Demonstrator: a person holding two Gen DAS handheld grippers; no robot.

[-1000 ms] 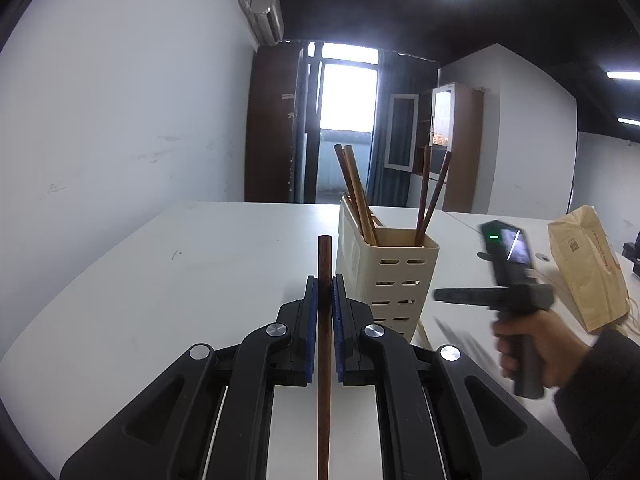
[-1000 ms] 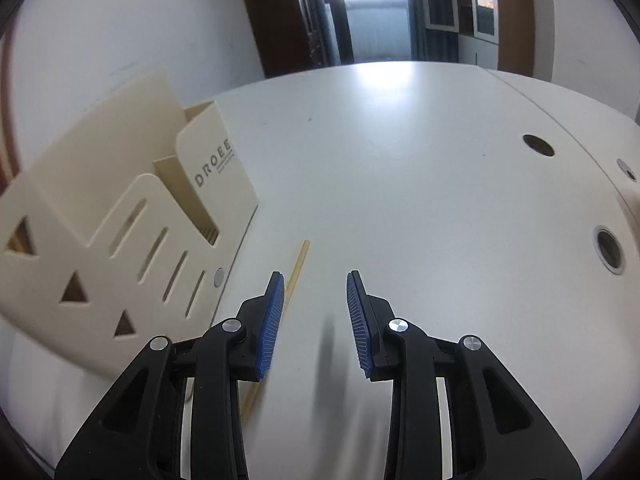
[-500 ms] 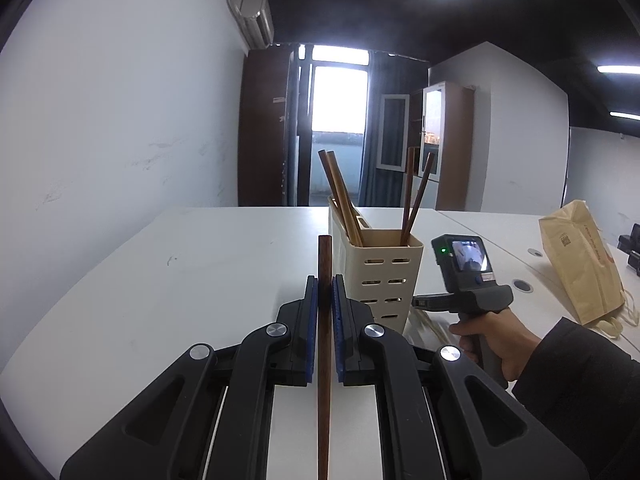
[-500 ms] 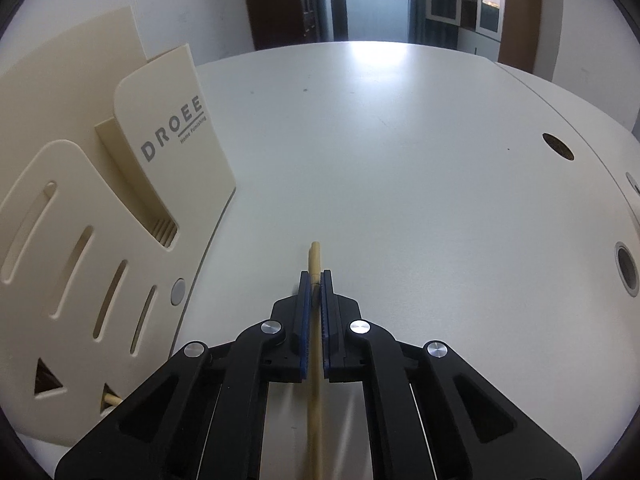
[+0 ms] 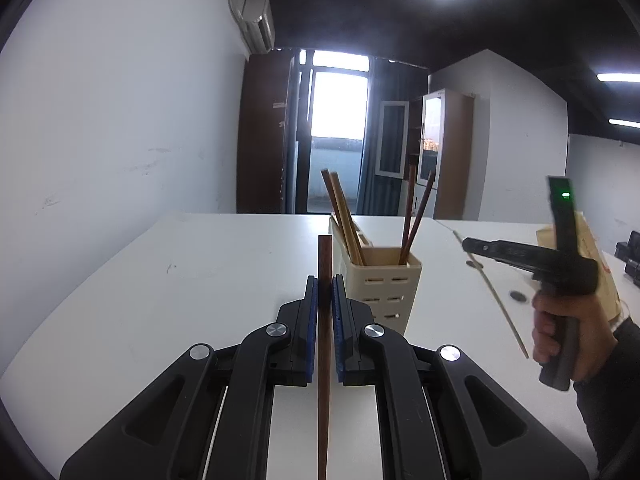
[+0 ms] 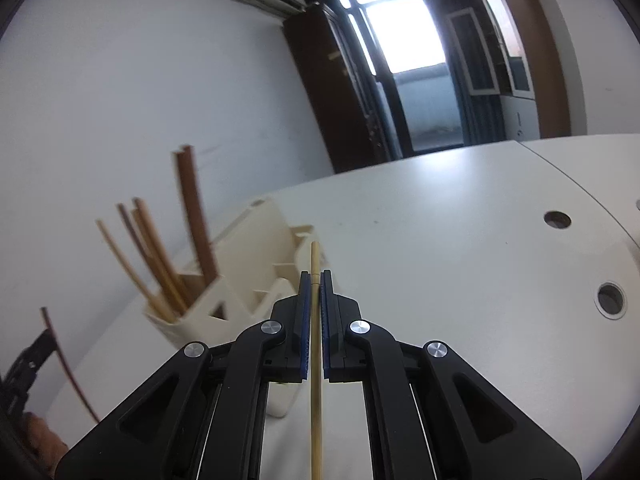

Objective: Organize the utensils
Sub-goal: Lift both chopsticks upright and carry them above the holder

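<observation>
Pointing: dark brown wooden chopstick and pale bamboo chopstick run forward along the fingers.
Left gripper: jaws clamped on the dark chopstick, beside the cream slotted plastic holder.
Right gripper: jaws clamped on the pale chopstick, above the white tabletop.

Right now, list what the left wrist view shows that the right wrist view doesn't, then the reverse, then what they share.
Only the left wrist view: the person's right hand and the brown paper bag.

Only the right wrist view: the cable holes in the table.

Both: the cream utensil holder with its chopsticks, the left gripper shut on a dark chopstick, and the right gripper shut on a pale chopstick.
</observation>
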